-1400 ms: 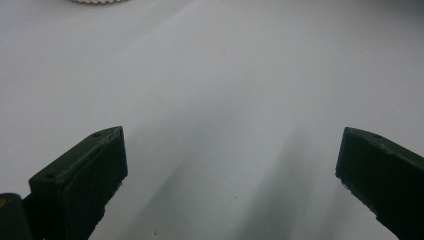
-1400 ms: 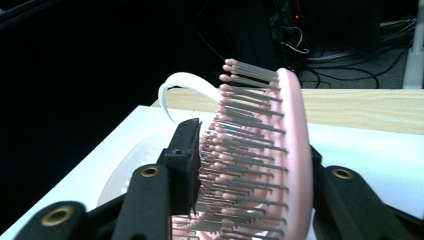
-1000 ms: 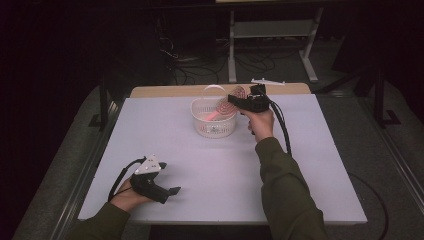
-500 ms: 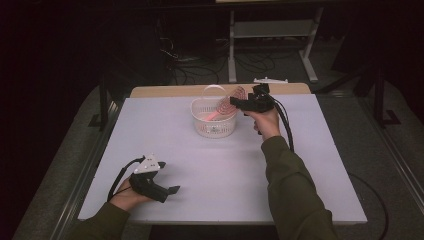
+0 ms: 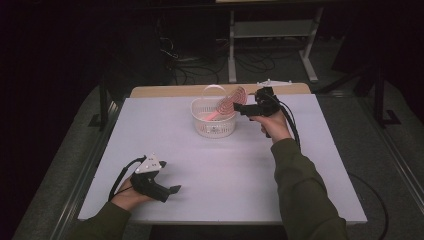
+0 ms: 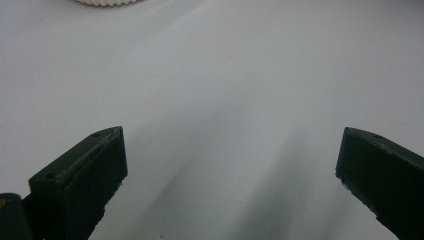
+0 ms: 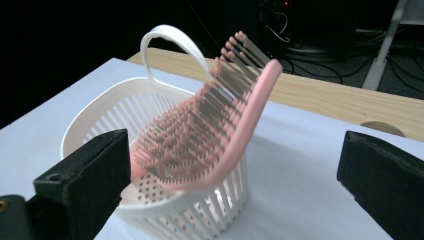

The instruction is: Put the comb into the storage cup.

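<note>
A pink hairbrush [image 5: 227, 102] leans in a white slatted basket [image 5: 212, 129] at the table's far middle, its bristled head sticking up over the rim. My right gripper [image 5: 237, 107] hovers just right of the basket, pointing left at it. In the right gripper view the hairbrush [image 7: 220, 130] stands between the wide jaws of my right gripper [image 7: 232, 150], which have just been opening; the pads do not touch it. The basket [image 7: 100, 112] has a looped handle at its far side. My left gripper [image 5: 170, 176] rests open at the front left, nothing between its jaws [image 6: 232, 150].
The white table top [image 5: 225, 170] ends in a wooden strip [image 5: 165, 91] at the far edge. A white bracket [image 5: 274, 82] lies on that strip behind my right hand. The basket's rim [image 6: 105, 2] peeks in at the top of the left gripper view.
The right gripper's jaws have spread and let go of the hairbrush, which now leans in the basket. The right hand drew back slightly to the right. The left gripper has not moved.
</note>
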A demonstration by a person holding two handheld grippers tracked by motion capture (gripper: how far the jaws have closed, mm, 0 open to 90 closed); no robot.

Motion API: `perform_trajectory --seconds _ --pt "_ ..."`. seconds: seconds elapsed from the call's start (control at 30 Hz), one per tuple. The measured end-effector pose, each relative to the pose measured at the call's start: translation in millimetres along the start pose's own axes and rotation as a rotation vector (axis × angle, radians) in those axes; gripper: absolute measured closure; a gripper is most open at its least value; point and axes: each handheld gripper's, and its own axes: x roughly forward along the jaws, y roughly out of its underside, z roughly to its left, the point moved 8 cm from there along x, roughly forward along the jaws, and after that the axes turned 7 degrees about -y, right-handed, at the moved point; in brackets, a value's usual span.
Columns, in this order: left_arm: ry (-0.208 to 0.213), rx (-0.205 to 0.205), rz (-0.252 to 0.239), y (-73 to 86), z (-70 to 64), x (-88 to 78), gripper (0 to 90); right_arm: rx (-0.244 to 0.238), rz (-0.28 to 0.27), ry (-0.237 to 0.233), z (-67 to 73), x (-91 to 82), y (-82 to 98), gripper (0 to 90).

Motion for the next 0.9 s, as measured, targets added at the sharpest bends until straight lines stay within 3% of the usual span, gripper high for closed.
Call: perform_trajectory --seconds 0.33,0.9 --pt "0.001 -0.001 -0.008 1.3 1.2 -1.9 0.0 -0.042 0.011 -0.021 6.7 -19.8 11.3 0.6" --pt "-0.001 -0.003 -0.012 0.3 2.1 -1.4 0.0 -0.110 0.085 -0.028 14.9 -46.4 41.8 0.6"
